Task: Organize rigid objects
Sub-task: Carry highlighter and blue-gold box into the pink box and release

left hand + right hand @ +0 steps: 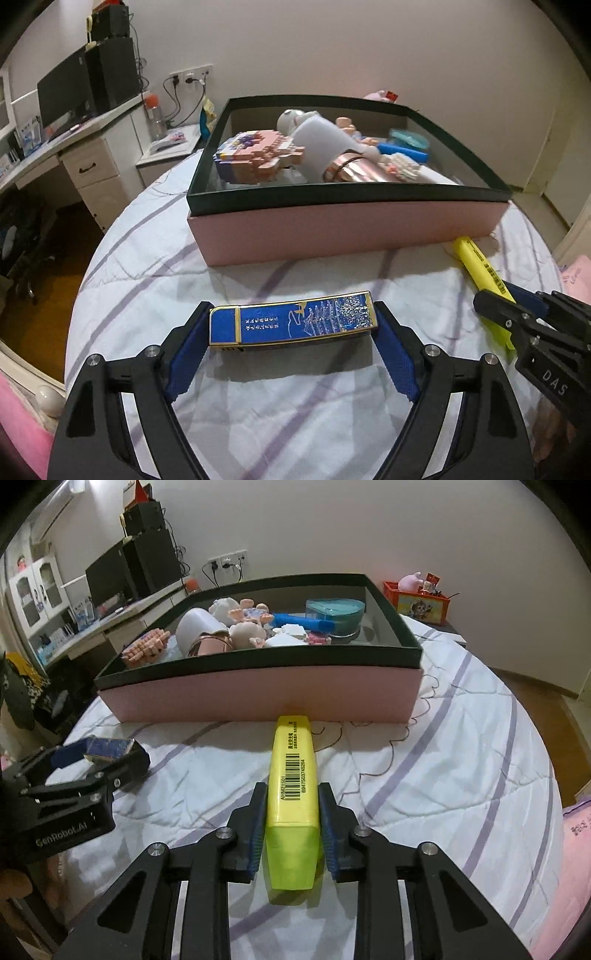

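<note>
My right claw (pixel 291 823) pinches a yellow plastic highlighter (pixel 293 797), lower centre, its barcode label reading AHM21501 and 6947503745264, tip touching the pink, black-rimmed cardboard box (pixel 258 698) of toys. My left claw (pixel 291 328), marked GenRobot.AI, clamps a blue, gold-edged rectangular lighter (pixel 291 323) above the white, purple-striped quilt (pixel 295 406).

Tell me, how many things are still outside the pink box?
2: a blue lighter in the left tongs and a yellow highlighter in the right tongs. Others may lie unseen.
</note>
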Available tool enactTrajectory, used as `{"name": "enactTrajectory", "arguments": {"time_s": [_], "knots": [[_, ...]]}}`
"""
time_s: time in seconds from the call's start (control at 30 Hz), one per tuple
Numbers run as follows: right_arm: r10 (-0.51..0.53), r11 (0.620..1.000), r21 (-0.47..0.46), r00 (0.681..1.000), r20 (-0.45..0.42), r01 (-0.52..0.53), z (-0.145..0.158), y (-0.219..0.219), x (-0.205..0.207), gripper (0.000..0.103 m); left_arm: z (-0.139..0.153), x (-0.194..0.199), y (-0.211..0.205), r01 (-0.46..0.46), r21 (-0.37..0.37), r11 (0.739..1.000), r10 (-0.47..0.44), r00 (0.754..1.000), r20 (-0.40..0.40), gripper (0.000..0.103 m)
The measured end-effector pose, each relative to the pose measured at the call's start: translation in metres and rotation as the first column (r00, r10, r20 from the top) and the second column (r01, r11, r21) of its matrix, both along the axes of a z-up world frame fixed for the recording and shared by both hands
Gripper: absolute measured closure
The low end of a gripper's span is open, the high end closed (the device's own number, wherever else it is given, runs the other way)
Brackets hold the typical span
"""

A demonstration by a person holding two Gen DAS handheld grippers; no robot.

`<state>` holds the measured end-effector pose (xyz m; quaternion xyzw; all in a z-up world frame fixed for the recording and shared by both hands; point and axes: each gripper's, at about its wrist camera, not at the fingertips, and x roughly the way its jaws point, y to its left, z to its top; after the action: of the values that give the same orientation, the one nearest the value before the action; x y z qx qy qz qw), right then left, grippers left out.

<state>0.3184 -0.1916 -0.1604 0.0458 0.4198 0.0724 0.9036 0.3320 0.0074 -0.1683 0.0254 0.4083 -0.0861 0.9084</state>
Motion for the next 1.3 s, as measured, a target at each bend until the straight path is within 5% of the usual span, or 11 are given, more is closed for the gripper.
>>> {"name": "enactTrajectory", "arguments": {"time_s": [0.63,1.3], "knots": [[0.050,0.998,0.018,0.958,0.282,-0.057,0.093,0.007,-0.075,0.076,0.087,-0.084,-0.013,0.003,-0.040,0.999,0.007,0.969,0.249,0.018],[0.073,0.997,-0.042,0.911,0.406,-0.061,0.136,0.011,-0.092,0.076,0.138,-0.097,-0.026,-0.023,0.011,1.000,0.018,0.922,0.388,0.018]]}}
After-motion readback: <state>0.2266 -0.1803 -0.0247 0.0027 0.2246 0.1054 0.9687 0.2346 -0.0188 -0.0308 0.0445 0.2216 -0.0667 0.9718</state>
